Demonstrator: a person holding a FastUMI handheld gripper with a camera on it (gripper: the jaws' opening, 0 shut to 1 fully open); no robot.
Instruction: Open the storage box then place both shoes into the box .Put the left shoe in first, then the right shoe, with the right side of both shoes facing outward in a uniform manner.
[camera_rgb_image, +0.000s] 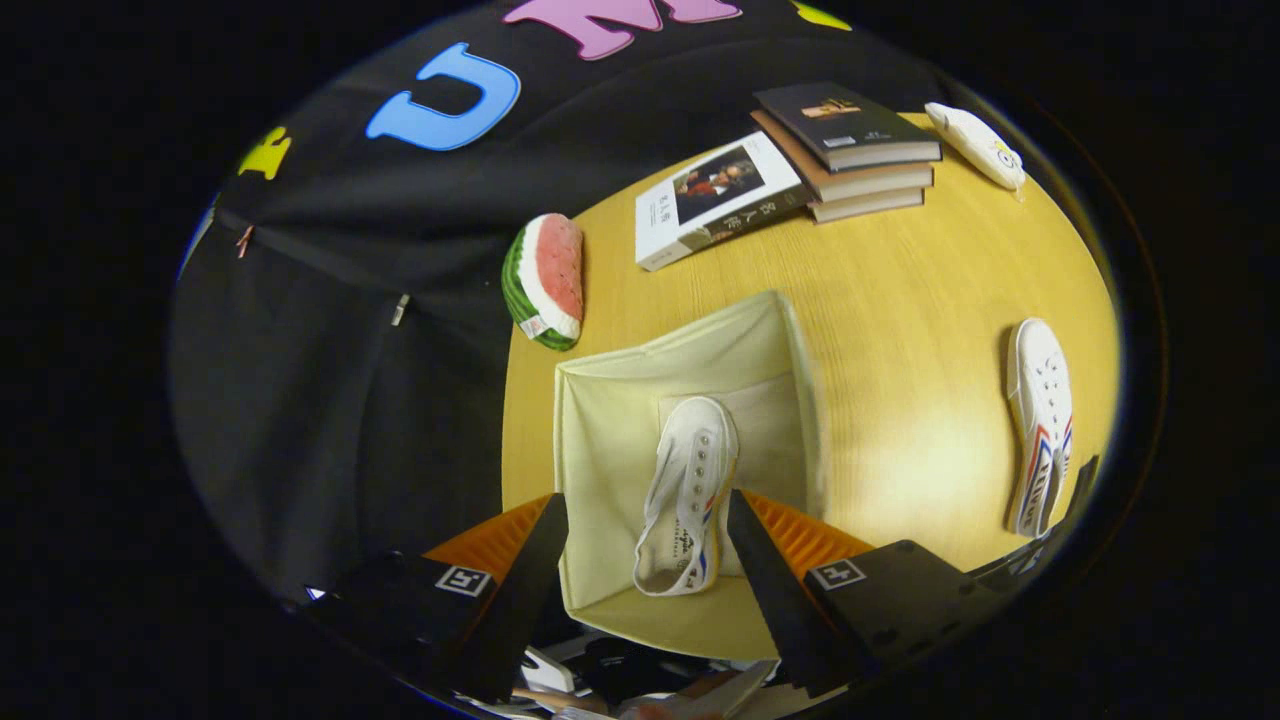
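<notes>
We look down on a pale wooden worktop (900, 330) in a dark-walled booth. Our tongs (640, 545) are spread wide and released above the open storage box (600, 400), pressing on nothing. One white shoe (690, 490) lies inside the box, between the fingers. The other shoe (1040, 420) rests on the worktop well apart from the box. Beyond the box sit a watermelon-slice toy (545, 280) and a stack of books (850, 150).

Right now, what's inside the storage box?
One white shoe lies inside the open storage box, between the open tool fingers. The box floor beneath it is covered. The other shoe remains on the table.
</notes>
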